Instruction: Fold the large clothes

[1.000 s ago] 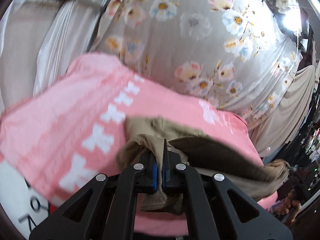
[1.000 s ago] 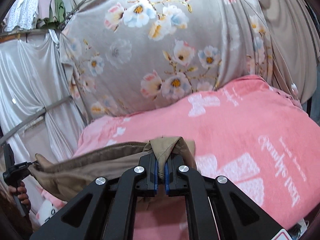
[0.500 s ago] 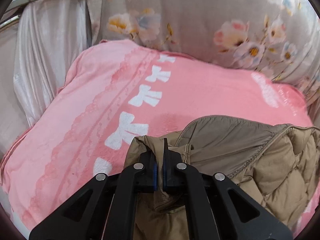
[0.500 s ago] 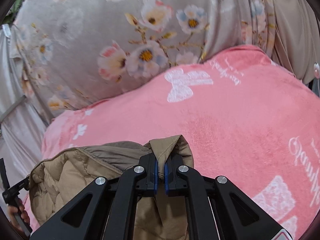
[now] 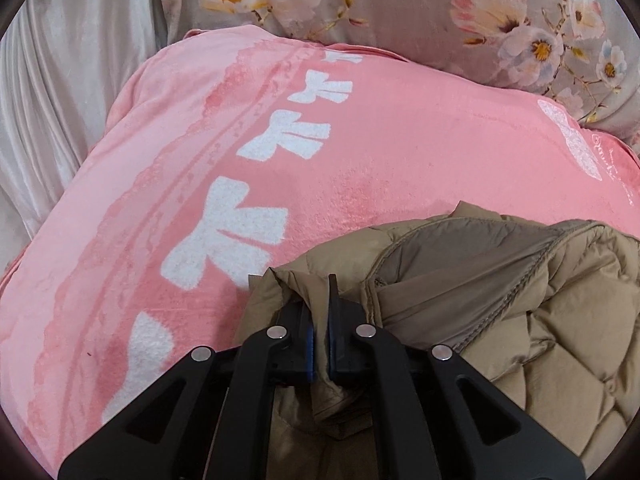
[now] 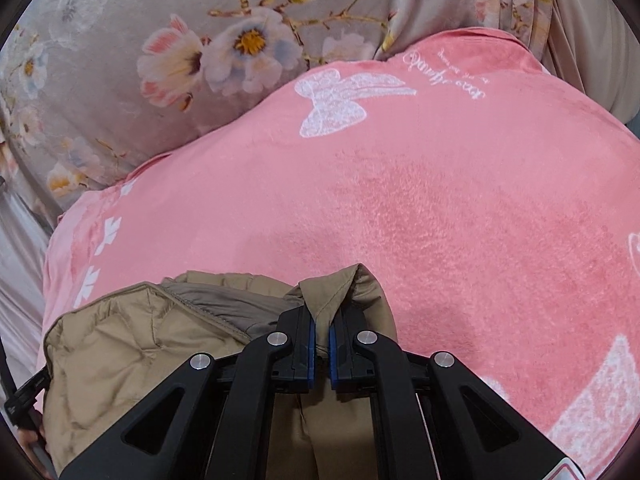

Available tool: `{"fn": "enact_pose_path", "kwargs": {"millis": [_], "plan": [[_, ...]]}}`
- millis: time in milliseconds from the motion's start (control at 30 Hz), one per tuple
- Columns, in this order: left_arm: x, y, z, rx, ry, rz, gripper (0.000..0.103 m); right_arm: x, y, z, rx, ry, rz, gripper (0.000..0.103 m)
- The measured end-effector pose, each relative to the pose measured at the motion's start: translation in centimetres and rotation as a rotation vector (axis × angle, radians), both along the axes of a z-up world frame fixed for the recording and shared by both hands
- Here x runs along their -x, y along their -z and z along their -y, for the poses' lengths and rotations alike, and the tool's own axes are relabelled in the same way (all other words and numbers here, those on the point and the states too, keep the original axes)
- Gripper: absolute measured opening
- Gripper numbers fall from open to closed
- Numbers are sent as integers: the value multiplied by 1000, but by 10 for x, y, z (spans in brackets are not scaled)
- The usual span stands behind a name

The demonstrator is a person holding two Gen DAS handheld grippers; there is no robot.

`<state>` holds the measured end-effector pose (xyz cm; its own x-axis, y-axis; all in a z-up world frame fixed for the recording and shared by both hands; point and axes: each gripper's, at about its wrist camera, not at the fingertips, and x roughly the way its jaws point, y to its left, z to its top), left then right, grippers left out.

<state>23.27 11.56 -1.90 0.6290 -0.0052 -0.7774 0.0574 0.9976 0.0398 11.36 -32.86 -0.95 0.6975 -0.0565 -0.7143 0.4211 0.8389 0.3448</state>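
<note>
Left gripper [image 5: 320,304]: jaws clenched on a bunched fold of the tan quilted jacket [image 5: 520,320], fabric pinched between the blue pads and rising above the fingertips. In the left wrist view the jacket spreads rightward from the grip, grey-brown lining exposed along a stitched edge, diamond quilting at the far right. It lies on the pink blanket [image 5: 380,140], which bears a row of white bow motifs running up the left portion. A pale satin drape [image 5: 60,100] hangs at far left; floral grey fabric [image 5: 420,0] backs the blanket's far edge.

Right gripper [image 6: 322,312]: jaws likewise clamped on a peaked fold of the same jacket [image 6: 128,340], cloth standing up between the pads. Here the jacket's bulk extends leftward, resting on the blanket [image 6: 440,200], with a white butterfly print [image 6: 340,100] and script lettering beyond. Floral fabric [image 6: 160,40] lies behind
</note>
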Motion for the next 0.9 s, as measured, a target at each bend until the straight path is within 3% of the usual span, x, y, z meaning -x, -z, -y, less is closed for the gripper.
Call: {"fn": "enact_pose_path", "kwargs": {"millis": [400, 567, 633, 733, 767, 800, 900], "plan": [[-7, 21, 6, 0, 1, 11, 5, -13, 23, -14, 49, -10, -55, 4], [-6, 19, 1, 34, 7, 9, 5, -10, 24, -3, -24, -22, -41, 5], [-2, 4, -10, 71, 1, 3, 8, -2, 6, 5, -36, -22, -45, 8], [21, -39, -30, 118, -5, 70, 24, 34, -50, 12, 45, 25, 81, 31], [32, -60, -35, 101, -22, 118, 48, 47, -70, 11, 96, 47, 124, 36], [39, -74, -37, 79, -37, 161, 64, 55, -83, 9, 125, 51, 152, 36], [66, -126, -19, 2, -14, 303, 64, 61, -111, -9, 142, -3, 202, 36]]}}
